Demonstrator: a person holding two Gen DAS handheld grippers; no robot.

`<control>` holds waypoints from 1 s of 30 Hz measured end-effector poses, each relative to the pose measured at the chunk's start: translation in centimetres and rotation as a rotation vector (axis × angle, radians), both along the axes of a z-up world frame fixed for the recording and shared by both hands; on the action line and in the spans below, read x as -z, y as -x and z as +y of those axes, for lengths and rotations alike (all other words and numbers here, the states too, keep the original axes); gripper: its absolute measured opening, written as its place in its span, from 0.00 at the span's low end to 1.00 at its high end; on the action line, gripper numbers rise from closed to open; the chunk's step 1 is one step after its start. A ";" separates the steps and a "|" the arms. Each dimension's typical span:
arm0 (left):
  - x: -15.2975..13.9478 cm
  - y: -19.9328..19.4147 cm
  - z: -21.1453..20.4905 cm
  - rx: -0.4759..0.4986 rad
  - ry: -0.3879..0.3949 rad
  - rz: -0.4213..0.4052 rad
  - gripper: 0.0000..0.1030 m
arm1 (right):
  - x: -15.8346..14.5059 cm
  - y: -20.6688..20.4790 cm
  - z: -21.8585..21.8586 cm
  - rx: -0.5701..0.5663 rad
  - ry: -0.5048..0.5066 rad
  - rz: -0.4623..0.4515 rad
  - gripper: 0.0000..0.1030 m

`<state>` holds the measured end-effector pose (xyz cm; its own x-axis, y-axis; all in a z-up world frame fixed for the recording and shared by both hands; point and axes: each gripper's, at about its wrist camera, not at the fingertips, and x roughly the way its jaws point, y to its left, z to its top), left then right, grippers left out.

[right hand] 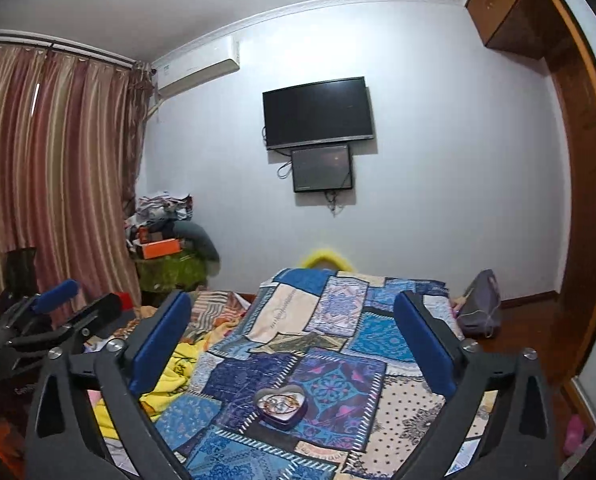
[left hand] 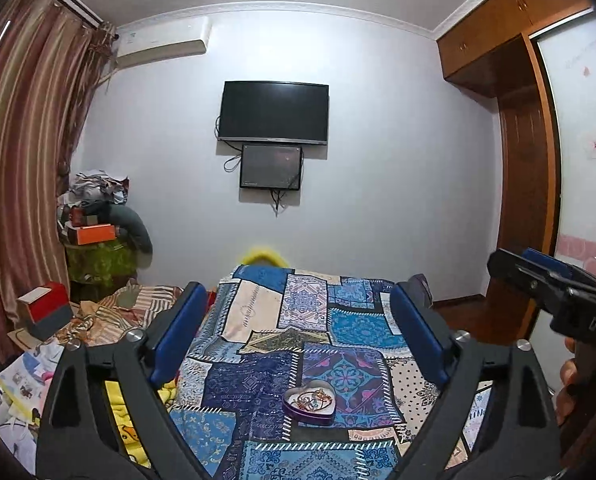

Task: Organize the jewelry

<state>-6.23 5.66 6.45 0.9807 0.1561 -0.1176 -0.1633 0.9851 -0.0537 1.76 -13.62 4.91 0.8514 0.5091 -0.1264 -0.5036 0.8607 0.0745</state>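
The heart-shaped tin (left hand: 309,401) lies on the patchwork bedspread (left hand: 258,380), with tangled jewelry (right hand: 280,401) inside it. The left gripper (left hand: 298,336) and the right gripper (right hand: 294,340) are both held above it, their fingers spread wide and holding nothing. I think the main risk is the soft bed: if a finger presses the rim, the tin can tip and spill the pieces. Also the chains look knotted together, so pulling one may drag out the others.
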 end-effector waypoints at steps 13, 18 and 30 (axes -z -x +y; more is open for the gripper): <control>0.6 1.1 -1.0 -0.022 -0.019 0.002 0.97 | 0.3 0.6 -0.3 -0.002 0.014 0.018 1.00; 0.7 0.9 -1.0 -0.019 -0.014 0.008 0.97 | 0.6 1.1 -0.6 -0.002 0.016 0.021 1.00; 0.9 0.4 -0.9 -0.015 -0.005 0.025 0.98 | 0.6 0.9 -0.5 -0.004 0.025 0.041 1.00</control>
<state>-6.59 4.75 5.51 0.9750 0.1716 -0.1413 -0.1793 0.9828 -0.0441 0.84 -14.09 4.34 0.8430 0.5089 -0.1740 -0.5042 0.8604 0.0735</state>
